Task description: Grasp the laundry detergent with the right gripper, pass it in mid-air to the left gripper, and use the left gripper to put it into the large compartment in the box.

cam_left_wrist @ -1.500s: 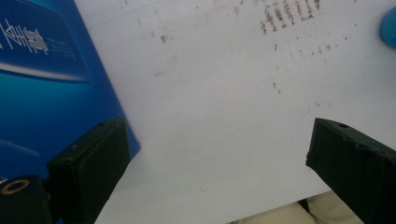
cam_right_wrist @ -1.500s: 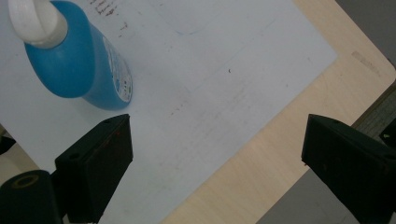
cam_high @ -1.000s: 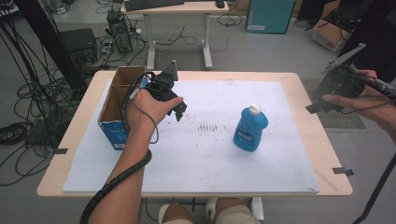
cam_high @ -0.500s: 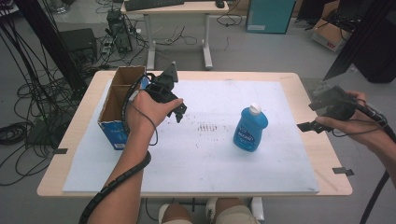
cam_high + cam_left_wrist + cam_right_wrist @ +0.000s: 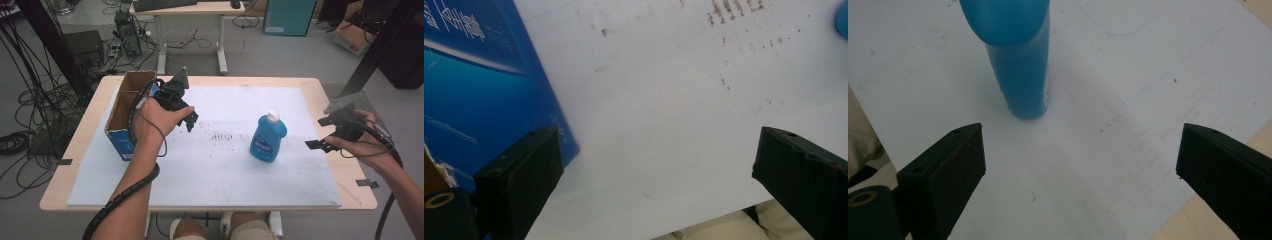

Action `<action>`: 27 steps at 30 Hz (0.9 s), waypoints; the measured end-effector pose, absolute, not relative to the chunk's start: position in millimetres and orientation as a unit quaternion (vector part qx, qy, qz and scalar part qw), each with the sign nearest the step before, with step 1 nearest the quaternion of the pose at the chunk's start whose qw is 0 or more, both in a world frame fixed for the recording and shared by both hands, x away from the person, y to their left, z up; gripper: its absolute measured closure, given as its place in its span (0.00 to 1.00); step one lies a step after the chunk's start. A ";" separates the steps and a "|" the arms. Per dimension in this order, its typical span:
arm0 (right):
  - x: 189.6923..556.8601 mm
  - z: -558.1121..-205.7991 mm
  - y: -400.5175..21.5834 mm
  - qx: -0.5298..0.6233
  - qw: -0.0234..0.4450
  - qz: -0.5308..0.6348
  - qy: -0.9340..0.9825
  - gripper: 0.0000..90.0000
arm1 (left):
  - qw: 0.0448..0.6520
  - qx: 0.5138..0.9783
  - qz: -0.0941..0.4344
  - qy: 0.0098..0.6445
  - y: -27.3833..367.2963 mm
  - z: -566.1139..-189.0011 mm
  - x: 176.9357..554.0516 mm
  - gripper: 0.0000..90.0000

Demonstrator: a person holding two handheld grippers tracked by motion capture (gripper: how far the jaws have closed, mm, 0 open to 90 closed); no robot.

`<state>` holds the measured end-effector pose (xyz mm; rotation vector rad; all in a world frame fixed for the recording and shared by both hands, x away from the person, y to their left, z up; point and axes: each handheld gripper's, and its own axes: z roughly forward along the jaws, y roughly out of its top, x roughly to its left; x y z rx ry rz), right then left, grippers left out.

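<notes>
The right tool [image 5: 319,133] has come down low at the right side of the bench [image 5: 210,80]; its jaws have just been opening wider, with nothing between them; it looks ready to grab the blue bottle [image 5: 267,137], which stands upright on the white sheet [image 5: 225,175] near it. The left tool [image 5: 189,119] waits by the box [image 5: 121,107], open and empty.

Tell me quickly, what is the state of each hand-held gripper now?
Left hand-held gripper: open, holding nothing.
Right hand-held gripper: open, holding nothing, bottle ahead.
</notes>
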<state>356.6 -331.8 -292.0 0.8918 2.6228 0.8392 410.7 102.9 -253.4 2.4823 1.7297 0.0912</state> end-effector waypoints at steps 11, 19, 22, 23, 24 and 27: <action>355.2 -318.0 -313.5 0.301 0.121 0.307 0.895 0.05 | 0.058 0.819 0.029 0.570 106.0 -257.8 411.3 0.07; 354.8 -332.0 -300.4 0.299 0.124 0.331 0.886 0.04 | 0.061 0.819 0.030 0.570 107.7 -256.7 410.0 0.07; 354.4 -335.9 -296.6 0.297 0.125 0.334 0.886 0.04 | 0.062 0.819 0.032 0.569 108.0 -256.7 409.6 0.07; 354.5 -337.6 -295.1 0.295 0.125 0.335 0.886 0.04 | 0.062 0.819 0.032 0.569 108.2 -256.8 409.4 0.07; 354.5 -340.4 -292.4 0.294 0.125 0.340 0.884 0.04 | 0.062 0.819 0.031 0.570 108.3 -257.3 409.1 0.07; 354.7 -342.6 -290.4 0.292 0.125 0.343 0.884 0.04 | 0.062 0.819 0.032 0.569 108.5 -257.3 408.9 0.07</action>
